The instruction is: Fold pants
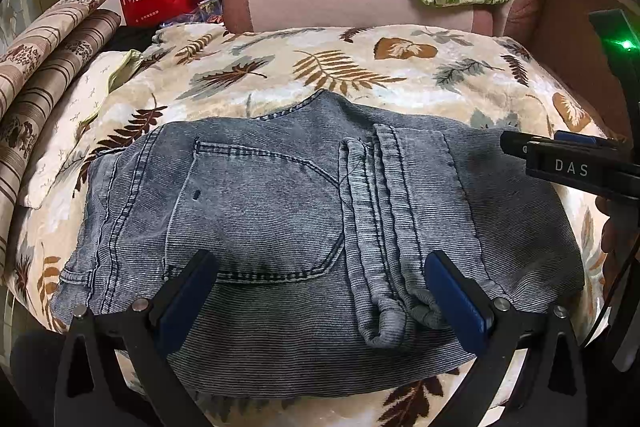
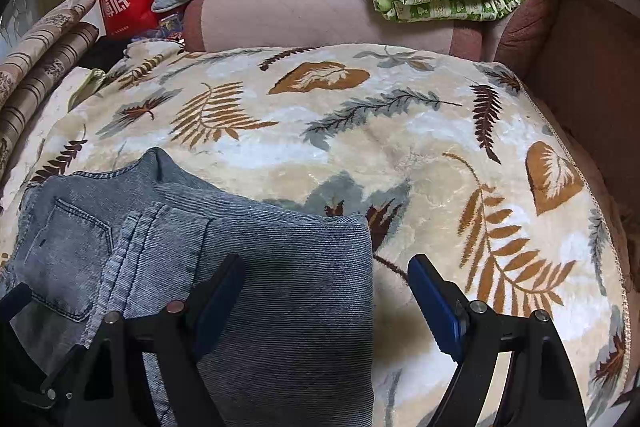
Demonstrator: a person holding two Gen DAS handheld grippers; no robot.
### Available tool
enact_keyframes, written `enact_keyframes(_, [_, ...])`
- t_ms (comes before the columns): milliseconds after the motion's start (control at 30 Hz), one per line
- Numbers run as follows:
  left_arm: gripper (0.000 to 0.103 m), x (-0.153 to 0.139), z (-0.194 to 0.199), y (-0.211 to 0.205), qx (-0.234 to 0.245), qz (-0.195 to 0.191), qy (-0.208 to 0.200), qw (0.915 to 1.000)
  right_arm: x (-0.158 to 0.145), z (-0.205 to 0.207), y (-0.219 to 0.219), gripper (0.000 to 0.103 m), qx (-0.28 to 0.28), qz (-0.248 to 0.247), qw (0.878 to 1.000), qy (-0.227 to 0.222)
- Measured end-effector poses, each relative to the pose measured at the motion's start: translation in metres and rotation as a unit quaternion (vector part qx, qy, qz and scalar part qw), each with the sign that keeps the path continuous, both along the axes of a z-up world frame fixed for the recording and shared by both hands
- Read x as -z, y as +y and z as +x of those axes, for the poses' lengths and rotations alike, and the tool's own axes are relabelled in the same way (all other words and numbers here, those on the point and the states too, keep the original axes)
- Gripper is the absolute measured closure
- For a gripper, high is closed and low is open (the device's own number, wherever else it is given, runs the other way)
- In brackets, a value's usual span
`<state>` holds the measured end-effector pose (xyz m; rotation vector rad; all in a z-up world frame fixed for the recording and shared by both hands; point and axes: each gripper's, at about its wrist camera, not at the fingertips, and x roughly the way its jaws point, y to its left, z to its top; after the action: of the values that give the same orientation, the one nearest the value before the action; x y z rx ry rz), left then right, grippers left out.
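The faded blue-grey denim pants (image 1: 280,227) lie on the cream plush blanket printed with brown and grey leaves (image 2: 380,131), which covers a bed or sofa seat; which of the two I cannot tell. The pants are already folded into a compact, roughly rectangular bundle: a back pocket faces up on one half, and the leg hems (image 1: 380,227) lie doubled over across the middle of the bundle. So the main folds look done. What may remain, as a judgement, is one more fold in half or a little tidying, since a loose corner of denim pokes out past the far edge of the bundle and the hem ends sit slightly rumpled at its near edge.

The left hand-held gripper (image 1: 320,287) hovers over the near edge of the bundle with its blue-padded fingers spread wide, one to either side of the pocket and hems. It grips nothing; whether the fingertips brush the denim I cannot tell.

The right hand-held gripper (image 2: 328,291) is also spread wide and holds nothing. It straddles the right-hand edge of the bundle, with one finger above the denim and the other above bare blanket just beside the bundle. From the left wrist view, it shows at the bundle's far right corner.
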<state>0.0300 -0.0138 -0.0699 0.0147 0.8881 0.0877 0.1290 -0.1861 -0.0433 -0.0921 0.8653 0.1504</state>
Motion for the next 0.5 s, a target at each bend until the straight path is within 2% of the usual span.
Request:
enact_keyframes(300, [0.000, -0.013, -0.007, 0.014, -0.015, -0.010, -0.018, 0.9997, -0.001, 0.000, 0.001, 0.017, -0.003, 0.000, 1.000, 0.002])
enact_keyframes(400, [0.000, -0.023, -0.016, 0.034, -0.038, -0.019, -0.031, 0.9986, -0.008, 0.001, 0.005, 0.017, -0.018, 0.023, 1.000, 0.007])
enact_keyframes(467, [0.000, -0.027, -0.022, 0.051, -0.057, -0.030, -0.034, 0.9973, -0.012, 0.002, 0.015, 0.017, -0.029, 0.013, 0.999, 0.001])
enact_keyframes(500, [0.000, -0.029, -0.027, 0.062, -0.069, -0.038, -0.037, 0.9962, -0.008, 0.005, 0.021, 0.011, -0.041, 0.008, 0.999, 0.009])
